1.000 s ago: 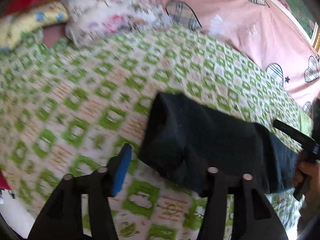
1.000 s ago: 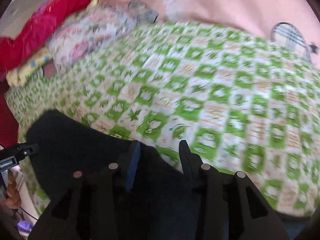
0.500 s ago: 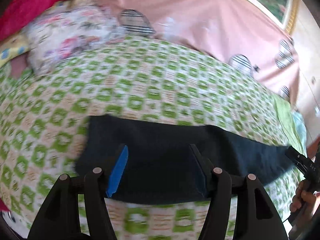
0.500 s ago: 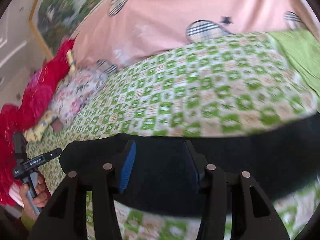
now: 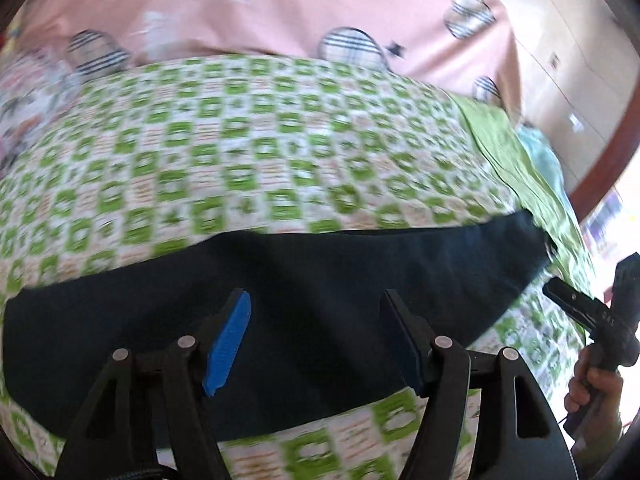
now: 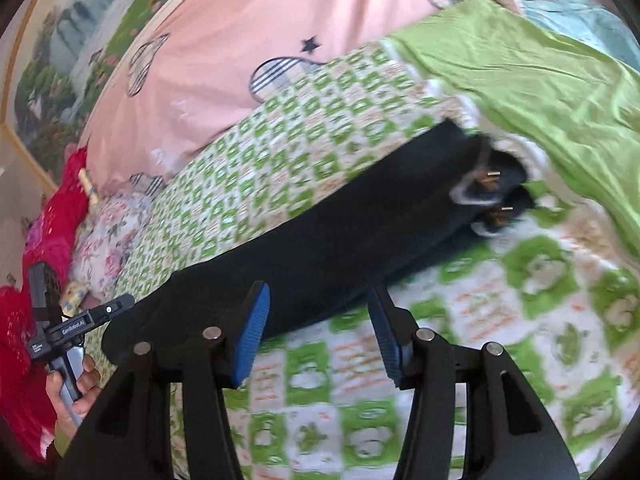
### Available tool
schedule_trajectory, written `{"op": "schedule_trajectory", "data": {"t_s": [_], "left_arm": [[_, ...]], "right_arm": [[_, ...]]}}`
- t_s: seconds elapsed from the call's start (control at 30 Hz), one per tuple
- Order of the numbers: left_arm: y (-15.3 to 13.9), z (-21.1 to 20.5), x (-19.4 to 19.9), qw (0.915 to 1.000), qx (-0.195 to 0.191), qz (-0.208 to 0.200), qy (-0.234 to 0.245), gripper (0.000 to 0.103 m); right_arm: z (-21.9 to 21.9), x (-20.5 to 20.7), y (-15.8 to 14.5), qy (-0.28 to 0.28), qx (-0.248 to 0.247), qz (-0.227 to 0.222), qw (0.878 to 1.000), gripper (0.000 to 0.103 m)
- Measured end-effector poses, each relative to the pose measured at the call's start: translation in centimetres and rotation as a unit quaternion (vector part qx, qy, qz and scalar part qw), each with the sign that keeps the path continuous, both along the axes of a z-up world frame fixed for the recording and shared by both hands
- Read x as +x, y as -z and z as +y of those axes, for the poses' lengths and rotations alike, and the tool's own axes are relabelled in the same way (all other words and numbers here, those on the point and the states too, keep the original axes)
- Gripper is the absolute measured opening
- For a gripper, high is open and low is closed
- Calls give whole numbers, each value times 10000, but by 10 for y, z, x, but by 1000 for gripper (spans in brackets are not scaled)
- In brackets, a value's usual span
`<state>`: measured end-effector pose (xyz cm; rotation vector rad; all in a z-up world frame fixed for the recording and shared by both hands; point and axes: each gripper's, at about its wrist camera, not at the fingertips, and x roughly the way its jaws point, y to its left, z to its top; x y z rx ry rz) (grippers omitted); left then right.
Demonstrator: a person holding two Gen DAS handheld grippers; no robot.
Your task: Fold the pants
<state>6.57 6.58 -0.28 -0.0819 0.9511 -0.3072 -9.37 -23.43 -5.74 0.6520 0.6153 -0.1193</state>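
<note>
Dark navy fabric pants [image 5: 304, 304] lay lengthwise along the green-checked bedspread's [image 5: 248, 152] near edge; left gripper [image 5: 316, 340] and right gripper [image 6: 320, 332] hovered wide-jawed, empty, apparently positioned for another fold.

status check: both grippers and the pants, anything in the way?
Left hand-held gripper open, above pants. Right hand-held gripper open, empty. Pants one long strip on green checked bedspread. Nothing on them.

Bedroom; quilted bed [image 5: 280, 152], pillows [image 6: 116, 232]
</note>
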Motion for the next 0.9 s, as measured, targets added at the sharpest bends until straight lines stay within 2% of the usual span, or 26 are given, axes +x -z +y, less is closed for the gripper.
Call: {"op": "schedule_trajectory", "data": {"t_s": [0.13, 0.33, 0.57, 0.67, 0.83, 0.9], "left_arm": [[-1, -38, 13, 9991, 65, 50, 422, 73], [1, -95, 33, 9934, 289, 146, 1098, 73], [11, -166, 65, 9769, 512, 403, 2036, 73], [16, -189, 77, 9707, 551, 522, 2281, 73], [33, -238, 104, 9584, 451, 898, 2670, 73], [40, -256, 112, 9547, 502, 974, 2766, 73]], "right_arm": [[-21, -11, 5, 399, 165, 3, 9991, 56], [-45, -14, 15, 771, 463, 52, 9959, 56], [-66, -7, 25, 925, 717, 40, 9931, 57], [-74, -5, 31, 1044, 958, -49, 9899, 57], [-79, 0, 31, 1110, 984, -244, 9886, 57], [-82, 1, 34, 1137, 1040, -301, 9876, 53]]}}
